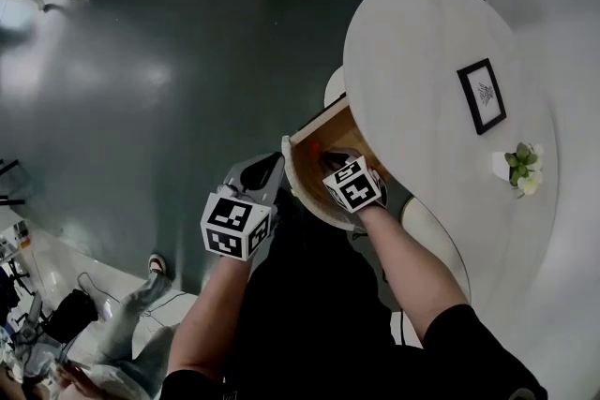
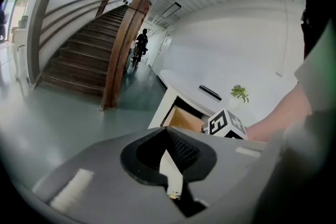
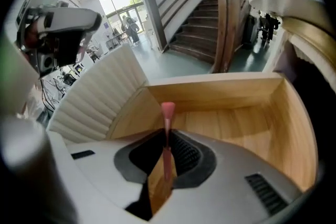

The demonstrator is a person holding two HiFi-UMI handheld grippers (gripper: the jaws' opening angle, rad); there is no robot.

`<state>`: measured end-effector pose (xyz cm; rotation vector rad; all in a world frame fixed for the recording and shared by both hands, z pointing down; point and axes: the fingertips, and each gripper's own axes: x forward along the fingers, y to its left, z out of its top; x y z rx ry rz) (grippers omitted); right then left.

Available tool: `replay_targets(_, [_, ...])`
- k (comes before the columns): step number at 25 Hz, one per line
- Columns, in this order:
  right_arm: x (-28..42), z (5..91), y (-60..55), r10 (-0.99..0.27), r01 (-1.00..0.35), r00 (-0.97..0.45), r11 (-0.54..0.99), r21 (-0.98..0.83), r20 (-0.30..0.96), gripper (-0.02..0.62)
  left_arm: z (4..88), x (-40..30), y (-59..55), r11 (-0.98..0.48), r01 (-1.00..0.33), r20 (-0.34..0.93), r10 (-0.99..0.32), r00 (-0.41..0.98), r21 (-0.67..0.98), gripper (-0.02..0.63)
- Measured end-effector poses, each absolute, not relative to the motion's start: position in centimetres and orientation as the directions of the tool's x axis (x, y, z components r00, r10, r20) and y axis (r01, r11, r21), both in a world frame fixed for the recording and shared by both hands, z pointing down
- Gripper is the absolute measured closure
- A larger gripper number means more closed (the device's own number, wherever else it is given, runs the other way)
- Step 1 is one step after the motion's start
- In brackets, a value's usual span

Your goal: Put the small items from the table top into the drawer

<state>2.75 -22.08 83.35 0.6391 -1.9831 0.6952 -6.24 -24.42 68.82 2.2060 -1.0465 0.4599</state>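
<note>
Holding a pink stick (image 3: 167, 113) inside the open drawer (image 3: 236, 123)

Head view first: the white round desk (image 1: 422, 61) sits on the right, with a black picture frame (image 1: 482, 96) and a little potted plant (image 1: 522, 169) on top. The wooden drawer is pulled out from its near side. The right gripper (image 1: 330, 160) pokes down into that drawer, and there's a tiny red speck just past its tip. The left gripper (image 1: 269, 169) hangs just beside the drawer's ribbed white front, over the dark green floor (image 1: 187, 61), not touching anything as far as I can see.

Left gripper view: the jaws are pretty much together, only a thin pale slit showing, and I can't spot anything pinched in there. Past it you get the drawer from the side, the right gripper's marker cube parked at it, and the frame and plant up on the desk. A wooden staircase (image 2: 89, 50) is off to the left.

Right gripper view: this one's pressed closed on the pink stick. It's a thin shaft with a flared tip that sticks out beyond the jaws, over the drawer's bare wood bottom. The drawer's walls wrap around on both sides.
</note>
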Motion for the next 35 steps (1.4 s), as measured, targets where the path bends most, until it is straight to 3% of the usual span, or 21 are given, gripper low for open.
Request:
replay_targets(15, [2.5, 87.0, -21.5, -0.074, -0.615, -0.370, 0.767, -0.185, 0.926, 0.541, 69.2, -6.0, -24.4, -0.470, -0.778, 0.546, -0.555, 0.627, 0.416, 0.595])
replay_targets(35, [4.3, 75.8, -17.5, -0.215, -0.738, -0.396, 0.654, -0.169, 0.893, 0.541, 61.5, -8.1, -21.4, -0.493, -0.768, 0.502, -0.582, 0.641, 0.409, 0.595])
